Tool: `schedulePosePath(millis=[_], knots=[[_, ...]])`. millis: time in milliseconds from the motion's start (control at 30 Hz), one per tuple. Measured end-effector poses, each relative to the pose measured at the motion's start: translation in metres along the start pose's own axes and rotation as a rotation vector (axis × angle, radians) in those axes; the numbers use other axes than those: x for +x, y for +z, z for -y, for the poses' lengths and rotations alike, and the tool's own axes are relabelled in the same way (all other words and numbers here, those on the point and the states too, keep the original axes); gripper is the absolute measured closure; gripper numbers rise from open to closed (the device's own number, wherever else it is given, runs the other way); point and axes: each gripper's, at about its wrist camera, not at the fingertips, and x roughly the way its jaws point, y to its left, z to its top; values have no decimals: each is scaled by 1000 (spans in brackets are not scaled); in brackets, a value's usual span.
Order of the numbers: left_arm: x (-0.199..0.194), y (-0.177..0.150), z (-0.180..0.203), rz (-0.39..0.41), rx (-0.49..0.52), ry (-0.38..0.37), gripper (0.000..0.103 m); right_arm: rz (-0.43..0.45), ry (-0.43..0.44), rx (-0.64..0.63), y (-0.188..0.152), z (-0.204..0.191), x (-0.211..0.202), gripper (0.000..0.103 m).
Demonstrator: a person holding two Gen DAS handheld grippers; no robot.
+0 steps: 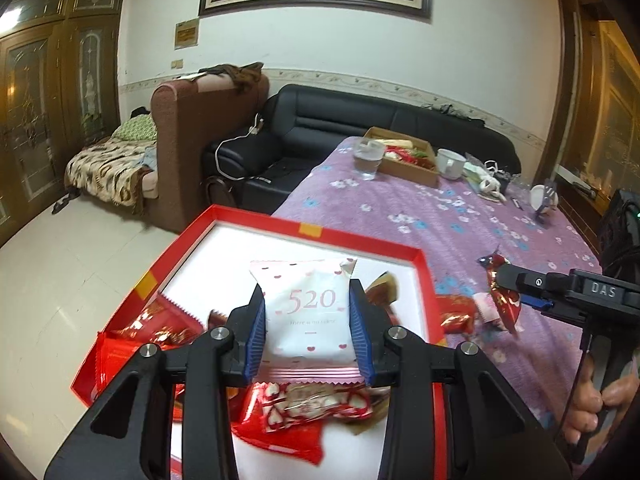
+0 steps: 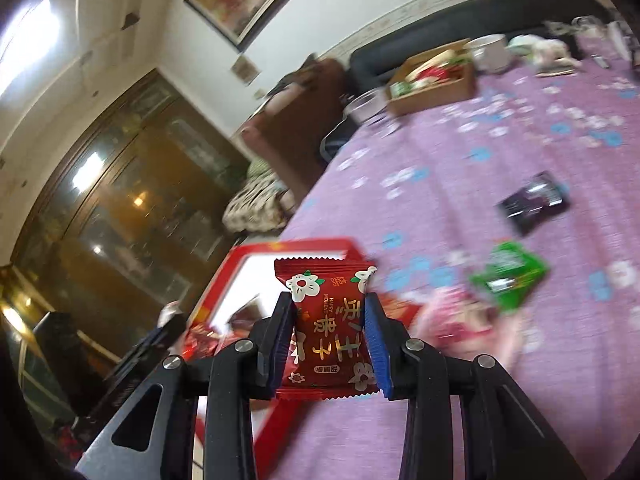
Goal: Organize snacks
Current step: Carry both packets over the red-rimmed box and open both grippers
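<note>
Two tongs [image 1: 307,330], perhaps two packets [image 1: 306,312]

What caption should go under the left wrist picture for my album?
Left gripper holds a white 520 packet over the red box of snacks.

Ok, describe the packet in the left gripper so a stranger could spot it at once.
Start at the purple floral tablecloth and find the red box with a white floor at its near end. Over it, the left gripper is shut on a white packet. It is the only white one, dotted with small red hearts and printed "520"; the packets under it are red foil.
</note>
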Motion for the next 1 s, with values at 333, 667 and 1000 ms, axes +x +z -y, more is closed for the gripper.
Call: schedulePosePath(millis=[333, 667, 1000], knots=[[8, -8, -13, -25, -11, -14, 68, -105, 70, -97, -19, -62, 46, 67], [3, 3, -22, 4, 4, 36, 67, -96, 110, -128, -7, -96, 76, 66], [9, 1, -18, -23, 16, 109, 54, -97, 62, -163, -9, -103, 94, 59]])
